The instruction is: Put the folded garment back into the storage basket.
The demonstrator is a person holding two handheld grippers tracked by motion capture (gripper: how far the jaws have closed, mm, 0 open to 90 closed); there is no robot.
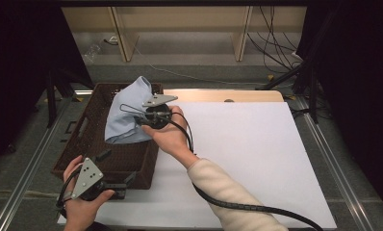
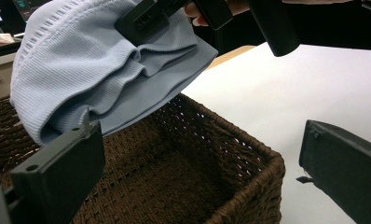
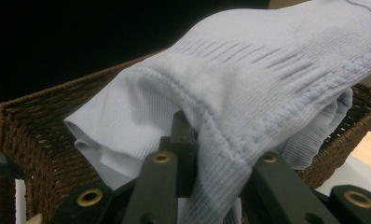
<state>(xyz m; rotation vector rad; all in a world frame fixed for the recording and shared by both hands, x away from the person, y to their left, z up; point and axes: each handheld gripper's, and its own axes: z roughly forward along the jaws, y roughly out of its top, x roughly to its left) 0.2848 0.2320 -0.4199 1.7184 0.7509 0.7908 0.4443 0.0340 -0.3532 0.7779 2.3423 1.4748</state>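
A folded light blue knit garment (image 1: 127, 115) hangs over the dark brown wicker basket (image 1: 86, 144) at the left of the table. My right gripper (image 1: 146, 118) is shut on the garment's edge, and the cloth (image 3: 249, 88) bunches between its black jaws. From the left gripper view the garment (image 2: 104, 70) hangs above the basket's inside (image 2: 174, 177), with the right gripper (image 2: 146, 18) clamped on it from above. My left gripper (image 1: 120, 180) sits at the basket's near rim, open, with nothing between its jaws.
A white sheet (image 1: 247, 154) covers the table to the right of the basket. A pale wooden board (image 1: 228, 95) shows at the table's far edge. Metal rails run along both sides, and cables and stand legs (image 1: 286, 72) lie beyond the back right.
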